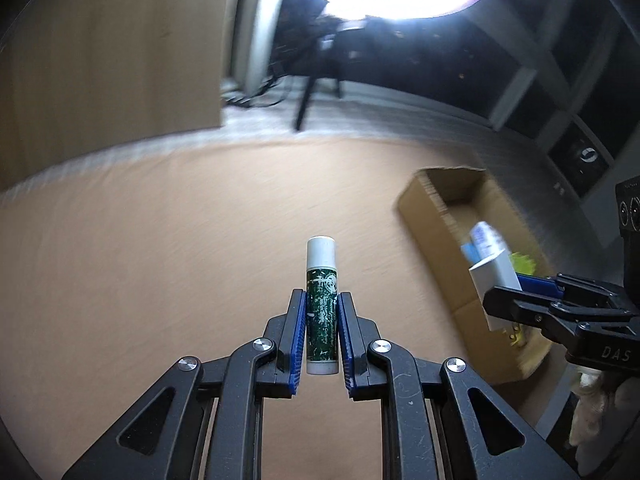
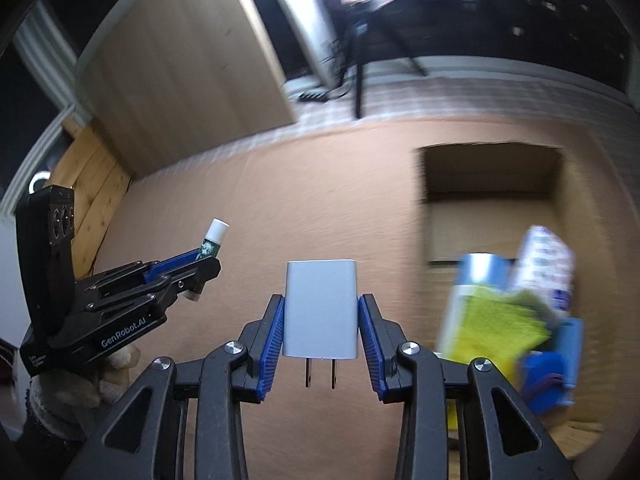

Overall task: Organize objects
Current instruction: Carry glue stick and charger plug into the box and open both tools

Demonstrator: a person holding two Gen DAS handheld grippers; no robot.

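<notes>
My left gripper [image 1: 322, 300] is shut on a green lip balm tube with a white cap [image 1: 321, 304], held upright above the tan table; it also shows in the right wrist view [image 2: 210, 246]. My right gripper [image 2: 321, 304] is shut on a white wall charger [image 2: 321, 308], prongs pointing toward the camera; the charger also shows in the left wrist view [image 1: 494, 280]. An open cardboard box [image 2: 568, 208] lies to the right, also in the left wrist view [image 1: 432, 208].
The box holds a yellow sponge [image 2: 496, 328], a blue-white can [image 2: 476, 276], a printed pack [image 2: 548, 256] and a blue item [image 2: 556, 364]. A wooden panel [image 2: 188, 76] and a tripod [image 2: 360, 68] stand beyond the table's far edge.
</notes>
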